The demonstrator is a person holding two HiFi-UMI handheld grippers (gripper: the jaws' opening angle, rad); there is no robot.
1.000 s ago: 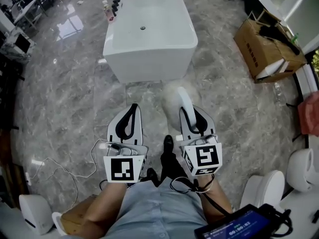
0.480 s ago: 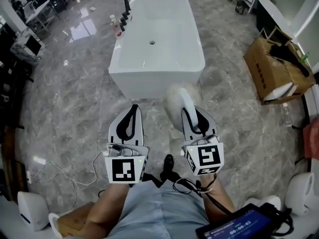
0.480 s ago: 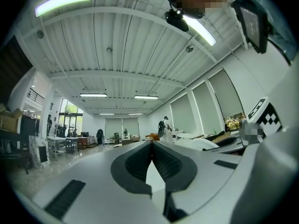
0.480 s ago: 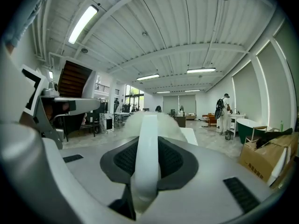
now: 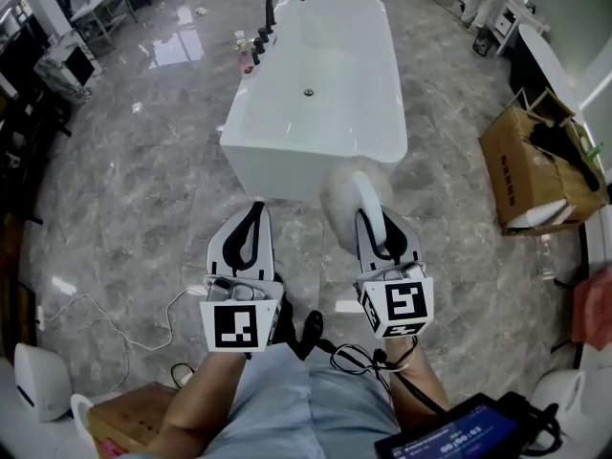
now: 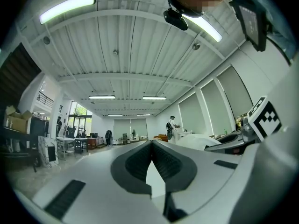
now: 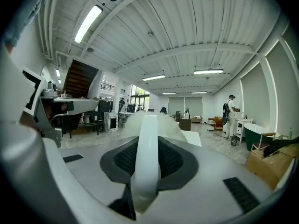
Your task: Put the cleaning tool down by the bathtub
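A white freestanding bathtub (image 5: 316, 94) stands on the marble floor ahead of me, its near end just beyond both grippers. My right gripper (image 5: 375, 220) is shut on the white handle (image 7: 147, 153) of the cleaning tool. The tool's fluffy white head (image 5: 342, 197) sticks out past the jaws, close to the tub's near wall. In the right gripper view the handle runs straight up between the dark pads (image 7: 175, 160), with the fluffy head (image 7: 152, 122) beyond. My left gripper (image 5: 251, 216) is shut with nothing in it, level with the right one and to its left.
A black faucet (image 5: 277, 3) and small bottles (image 5: 247, 54) stand at the tub's far left corner. An open cardboard box (image 5: 540, 165) lies on the floor to the right. A white cable (image 5: 115, 328) trails at lower left. Desks line the far left.
The tub has slid lower and nearer in the head view as I walk toward it. Both grippers keep their pose, the right one still holding the tool.
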